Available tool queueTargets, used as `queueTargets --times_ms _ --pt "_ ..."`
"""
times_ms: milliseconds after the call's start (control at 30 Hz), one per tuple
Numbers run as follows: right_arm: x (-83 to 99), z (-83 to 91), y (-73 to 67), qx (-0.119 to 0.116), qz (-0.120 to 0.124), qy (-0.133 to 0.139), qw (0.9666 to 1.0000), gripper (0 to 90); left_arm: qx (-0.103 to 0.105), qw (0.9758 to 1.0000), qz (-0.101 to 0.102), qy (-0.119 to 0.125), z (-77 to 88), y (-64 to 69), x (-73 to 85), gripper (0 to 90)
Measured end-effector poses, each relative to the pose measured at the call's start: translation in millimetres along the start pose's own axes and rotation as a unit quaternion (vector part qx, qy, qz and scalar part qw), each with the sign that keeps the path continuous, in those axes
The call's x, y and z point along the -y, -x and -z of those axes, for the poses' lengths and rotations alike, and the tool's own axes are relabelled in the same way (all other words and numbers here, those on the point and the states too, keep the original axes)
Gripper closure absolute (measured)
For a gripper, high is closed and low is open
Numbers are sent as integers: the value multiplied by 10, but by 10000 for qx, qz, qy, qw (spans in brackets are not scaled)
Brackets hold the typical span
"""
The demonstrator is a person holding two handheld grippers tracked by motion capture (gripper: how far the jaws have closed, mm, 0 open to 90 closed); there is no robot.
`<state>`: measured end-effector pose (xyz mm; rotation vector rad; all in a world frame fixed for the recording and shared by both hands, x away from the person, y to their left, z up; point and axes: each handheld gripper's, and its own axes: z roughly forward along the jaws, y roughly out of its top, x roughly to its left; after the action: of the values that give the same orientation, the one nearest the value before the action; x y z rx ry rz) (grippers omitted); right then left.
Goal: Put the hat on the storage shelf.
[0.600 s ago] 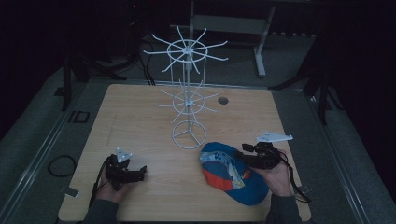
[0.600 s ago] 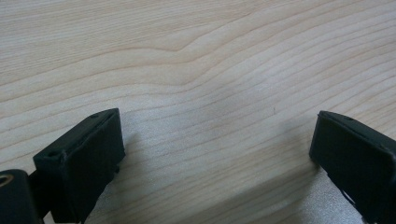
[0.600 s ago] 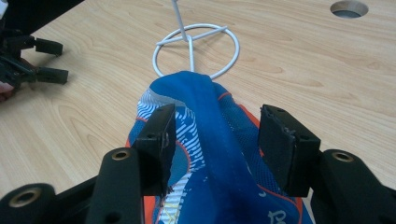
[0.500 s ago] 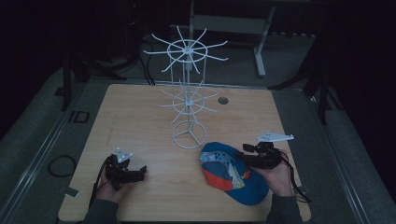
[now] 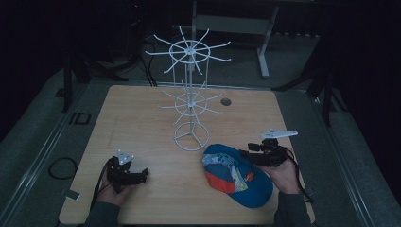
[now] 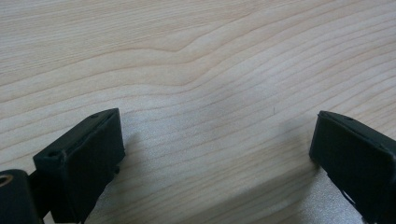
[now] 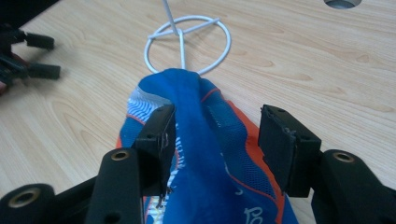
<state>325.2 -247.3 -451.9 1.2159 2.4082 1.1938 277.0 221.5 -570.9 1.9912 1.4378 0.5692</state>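
Left gripper (image 5: pixel 140 175) rested low on table (image 5: pixel 142 123), jaws spread wide, nothing between; we judged it idle. Rack (image 5: pixel 190 101) stood mid-table, hooks bare. Cap (image 5: pixel 239 176) lay on table just beside rack base, near right front edge. Right gripper (image 7: pixel 212 135) straddled cap's raised fold, jaws apart, left pad touching cloth, not pinched. We judged step as grasp of cap. Next move called for squeezing fold, then lift toward rack hook.
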Motion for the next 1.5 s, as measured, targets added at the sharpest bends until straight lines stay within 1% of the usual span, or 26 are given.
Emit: queueTargets --times_ms 200,333,500,700,800,1000,1200,1400,1433,1500 --pt "-98 -61 35 56 191 -248 9995 451 1 10000 7 0 0 1 -1 31" --pt "-156 -112 42 122 236 -395 9989 412 0 10000 6 3 0 1 0 31" --pt "-229 -162 40 131 333 -502 9981 378 0 10000 -15 -10 2 -2 -1 31" --pt "-295 -237 23 141 473 -684 9964 341 0 10000 -12 -8 1 -2 -1 31" --pt "-320 -286 18 137 501 -776 9956 330 0 10000 -12 -7 1 -2 -1 31" --pt "-368 -403 -9 76 652 -967 9931 329 2 10000 -2 -8 1 0 -1 31" --pt "-389 -495 0 -33 689 -1142 9911 345 2 10000 -2 -5 1 -1 0 31" --pt "-393 -553 6 -59 702 -1270 9894 356 2 10000 -4 -10 2 -1 -1 31" --pt "-393 -582 3 -90 721 -1353 9881 363 3 10000 -5 -10 2 -1 -1 31" --pt "-393 -600 -9 -118 751 -1398 9873 367 3 10000 -4 -10 2 -1 -1 31"
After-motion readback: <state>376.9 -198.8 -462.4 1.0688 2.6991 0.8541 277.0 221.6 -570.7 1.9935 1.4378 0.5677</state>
